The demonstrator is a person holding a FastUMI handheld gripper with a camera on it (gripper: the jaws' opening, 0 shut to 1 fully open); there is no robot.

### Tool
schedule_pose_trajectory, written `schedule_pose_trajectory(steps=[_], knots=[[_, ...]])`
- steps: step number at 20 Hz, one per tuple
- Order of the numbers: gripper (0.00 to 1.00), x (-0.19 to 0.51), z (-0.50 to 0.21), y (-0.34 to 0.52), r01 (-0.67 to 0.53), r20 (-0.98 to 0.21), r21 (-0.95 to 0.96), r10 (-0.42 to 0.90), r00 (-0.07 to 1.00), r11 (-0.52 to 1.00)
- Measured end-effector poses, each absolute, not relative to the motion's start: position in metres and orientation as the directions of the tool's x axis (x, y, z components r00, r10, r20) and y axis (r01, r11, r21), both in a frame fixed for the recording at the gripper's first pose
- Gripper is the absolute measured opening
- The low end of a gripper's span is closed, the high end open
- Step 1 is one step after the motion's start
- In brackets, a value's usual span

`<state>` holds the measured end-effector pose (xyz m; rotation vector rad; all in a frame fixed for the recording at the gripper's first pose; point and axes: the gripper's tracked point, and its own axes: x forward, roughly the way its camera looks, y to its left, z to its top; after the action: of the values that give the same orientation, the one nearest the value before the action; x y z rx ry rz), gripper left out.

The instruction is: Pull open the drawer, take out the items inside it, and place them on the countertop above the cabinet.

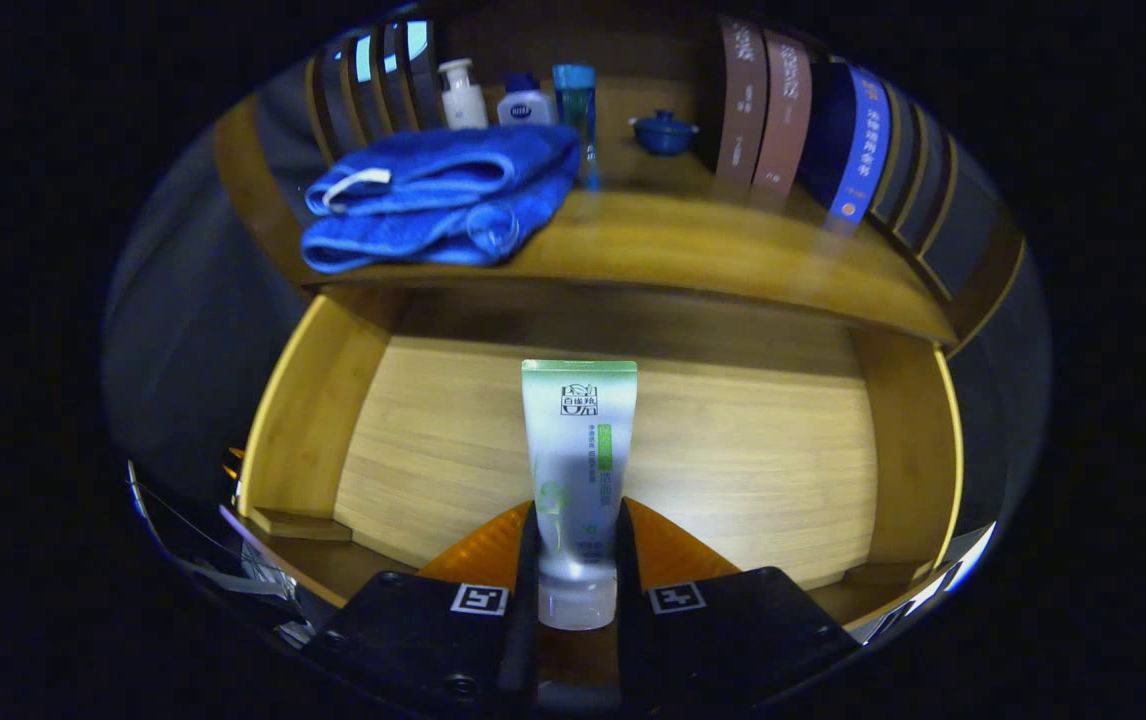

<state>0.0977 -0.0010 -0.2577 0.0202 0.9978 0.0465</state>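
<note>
Gripper view, looking forward along the fingers into the pulled-out drawer. Nearest the camera, the gripper [578, 540] is clamping the tube [578, 450] at its cap end; the jaws are standing closed against both sides of the tube, which is pointing away from the fingers with its flat crimped end farthest out. The tube is lying over the middle of the drawer [413, 450], whose pale wooden floor is spreading bare to either side of it. The drawer's side walls are rising well apart from the tube on the left and the right, so open room is remaining on both flanks, and its near front edge is running just beside the fingers. Beyond the tube's far end, the drawer is passing under the front edge of the worktop [693, 250] above the cabinet. On that worktop, a folded blue towel [433, 195] is lying at the left, its lower fold reaching the front edge. Behind it, a white pump bottle [461, 93], a small white bottle [525, 104] and a tall blue bottle [575, 100] are standing in a row. A small blue lidded pot [664, 132] is sitting farther right, apart from the bottles, and upright books [803, 125] are lining the right end. The wood between the towel and the books is lying open.
</note>
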Motion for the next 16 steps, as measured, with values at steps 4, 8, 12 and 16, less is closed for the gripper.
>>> schedule_pose_trajectory(steps=[4,8,12,16], knots=[[0.36,0.119,-0.206,-0.016,-0.005,-0.775,0.041,0.035,0.631,0.999],[0.36,0.164,-0.181,-0.025,0.012,-0.749,0.046,0.027,0.662,0.999],[0.36,0.219,-0.176,-0.040,0.052,-0.750,0.067,0.016,0.662,0.996],[0.36,0.270,-0.181,-0.048,0.064,-0.769,0.049,-0.004,0.639,0.997]])
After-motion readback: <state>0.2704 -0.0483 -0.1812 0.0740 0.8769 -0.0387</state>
